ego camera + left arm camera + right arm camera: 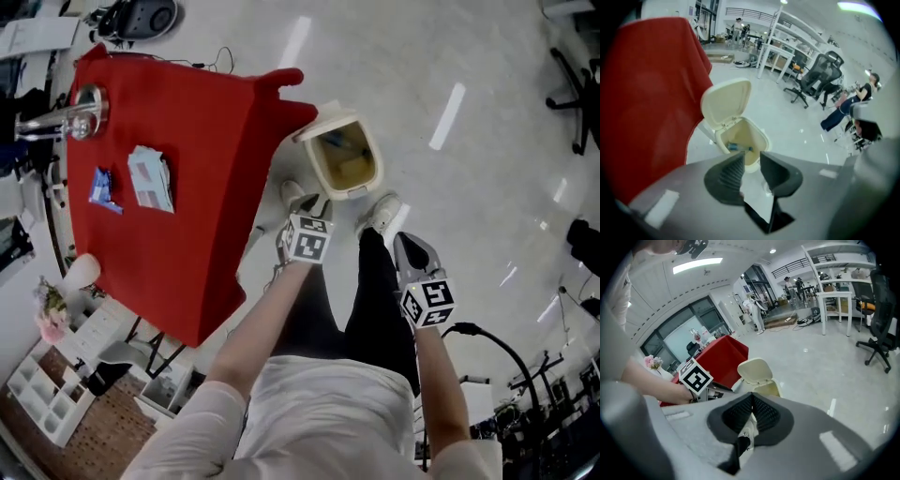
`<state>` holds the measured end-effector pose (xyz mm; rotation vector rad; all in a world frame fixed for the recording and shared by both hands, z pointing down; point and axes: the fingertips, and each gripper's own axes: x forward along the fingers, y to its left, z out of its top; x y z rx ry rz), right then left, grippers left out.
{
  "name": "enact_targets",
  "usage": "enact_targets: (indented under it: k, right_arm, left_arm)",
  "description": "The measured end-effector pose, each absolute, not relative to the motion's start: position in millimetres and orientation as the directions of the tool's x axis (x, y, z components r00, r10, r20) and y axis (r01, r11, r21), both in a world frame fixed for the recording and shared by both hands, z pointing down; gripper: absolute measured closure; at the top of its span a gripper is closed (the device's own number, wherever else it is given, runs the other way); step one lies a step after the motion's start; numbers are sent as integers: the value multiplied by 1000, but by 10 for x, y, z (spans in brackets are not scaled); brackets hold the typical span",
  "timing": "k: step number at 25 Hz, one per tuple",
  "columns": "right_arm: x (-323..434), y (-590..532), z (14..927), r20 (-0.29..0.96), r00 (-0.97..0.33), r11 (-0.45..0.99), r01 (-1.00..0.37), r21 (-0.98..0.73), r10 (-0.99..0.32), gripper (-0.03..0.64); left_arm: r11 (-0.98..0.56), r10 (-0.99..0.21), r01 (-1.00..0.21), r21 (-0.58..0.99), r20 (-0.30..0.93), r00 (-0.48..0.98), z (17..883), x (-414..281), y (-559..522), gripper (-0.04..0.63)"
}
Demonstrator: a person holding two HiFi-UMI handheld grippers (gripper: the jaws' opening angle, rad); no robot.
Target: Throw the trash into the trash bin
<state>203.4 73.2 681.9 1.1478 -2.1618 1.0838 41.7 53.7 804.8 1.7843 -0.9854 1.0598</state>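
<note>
So the person is standing right at the trash bin (345, 157), which sits on the pale floor just beside the right-hand corner of the table with the red cloth (187, 131). The bin is cream coloured, and its lid (725, 102) is flipped up and open. The left gripper view shows a blue piece of trash (738, 147) lying inside the bin, low against the wall on the lid side.

The left gripper (314, 201) hangs over the floor just on the near side of the bin and points steeply down at it. Its jaws are only a narrow gap apart with nothing in between, just floor and the bin's rim showing through. The right gripper (413, 249) is off to the right, near the person's white shoe (382, 214), and its jaws are pressed together at the tips with nothing caught between them.

Back on the table, well apart from the bin, there's a small blue packet (103, 187) and just beside it a pale flat packet (151, 178), plus a shiny metal thing (86, 110) at the far left edge. Far off in the left gripper view there are black office chairs (816, 75) and shelving.
</note>
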Motion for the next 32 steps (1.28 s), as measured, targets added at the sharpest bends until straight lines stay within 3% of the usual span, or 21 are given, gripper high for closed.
enact_targets:
  k: [11,24,32]
  right_arm:
    - [1887,776,5812,659,-575,421,-814,-400,-485,617]
    - [1766,851,5026,626,-601,487,-790,-371,-497,617]
    - [1667,801,4792,607,-606,508,-786,-353,-515,617]
  left_arm:
    - [-421,-298,-875,240,874,383,6664,517,636,588]
    - [-462,-346,-795,393,746,570,5373,413,801,589]
    - [-501,-394,-783,368,709,585,5025,284,797,589]
